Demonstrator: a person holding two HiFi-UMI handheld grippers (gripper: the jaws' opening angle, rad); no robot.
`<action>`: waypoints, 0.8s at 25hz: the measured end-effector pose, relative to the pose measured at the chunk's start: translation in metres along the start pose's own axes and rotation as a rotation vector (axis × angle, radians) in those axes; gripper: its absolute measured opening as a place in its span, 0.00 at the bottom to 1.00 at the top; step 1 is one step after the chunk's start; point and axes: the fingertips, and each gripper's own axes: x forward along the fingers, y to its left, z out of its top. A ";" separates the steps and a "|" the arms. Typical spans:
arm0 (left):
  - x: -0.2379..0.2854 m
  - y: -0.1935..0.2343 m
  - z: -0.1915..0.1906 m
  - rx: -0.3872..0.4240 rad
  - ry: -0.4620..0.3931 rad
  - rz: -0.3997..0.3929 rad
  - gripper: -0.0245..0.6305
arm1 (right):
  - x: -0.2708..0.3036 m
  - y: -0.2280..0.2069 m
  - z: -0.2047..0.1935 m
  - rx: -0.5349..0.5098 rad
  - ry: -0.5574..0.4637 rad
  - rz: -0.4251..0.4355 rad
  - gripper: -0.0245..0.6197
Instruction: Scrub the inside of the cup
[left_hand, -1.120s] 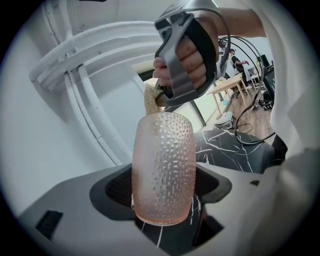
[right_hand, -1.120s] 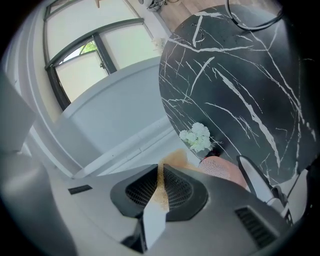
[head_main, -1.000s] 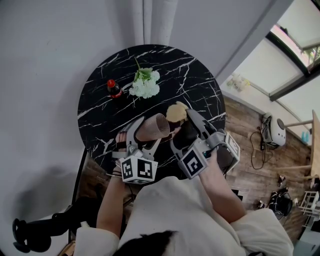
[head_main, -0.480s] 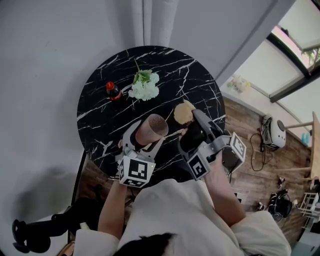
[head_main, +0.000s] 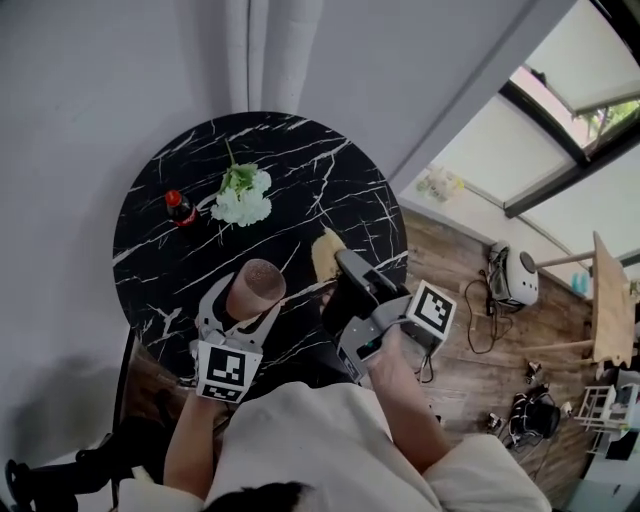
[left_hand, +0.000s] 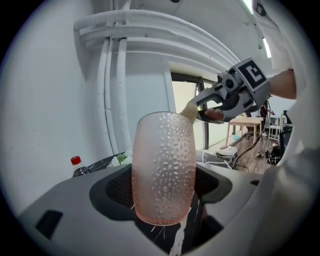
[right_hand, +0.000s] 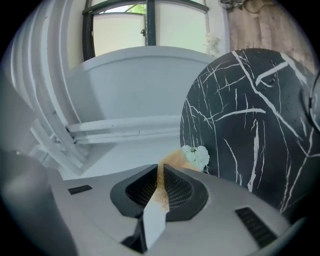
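Left tongs (left_hand: 162, 192) clamp pink cup (left_hand: 162, 150); right tongs (right_hand: 160, 176) pinch sponge (right_hand: 173, 160); dimples only in left gripper view.

This is an indoor room, more like a home or showroom than a workshop. It has a round black marble table (head_main: 330, 190) with flowers (head_main: 243, 200) and a small bottle (head_main: 180, 208), a wooden floor (head_main: 470, 380), white wall pipes (head_main: 258, 50), tall windows (right_hand: 120, 30) and loose cables (head_main: 478, 318).

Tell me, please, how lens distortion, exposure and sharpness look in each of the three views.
Head view: evenly lit, muted colour, little blur. Left gripper view: dark round vignette, wall pipes bowed by fisheye, cup sharp. Right gripper view: same vignette, tilted so the table stands on edge; window washed out, sponge soft.
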 end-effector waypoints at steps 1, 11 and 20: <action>0.002 0.001 0.001 -0.014 -0.005 0.004 0.57 | -0.001 -0.001 0.004 -0.035 0.001 -0.005 0.12; 0.010 0.009 0.015 -0.123 -0.038 0.041 0.57 | 0.002 -0.024 0.027 -0.317 0.090 -0.156 0.12; 0.012 0.005 0.016 -0.224 -0.040 0.029 0.57 | 0.004 -0.054 0.015 -0.900 0.236 -0.315 0.12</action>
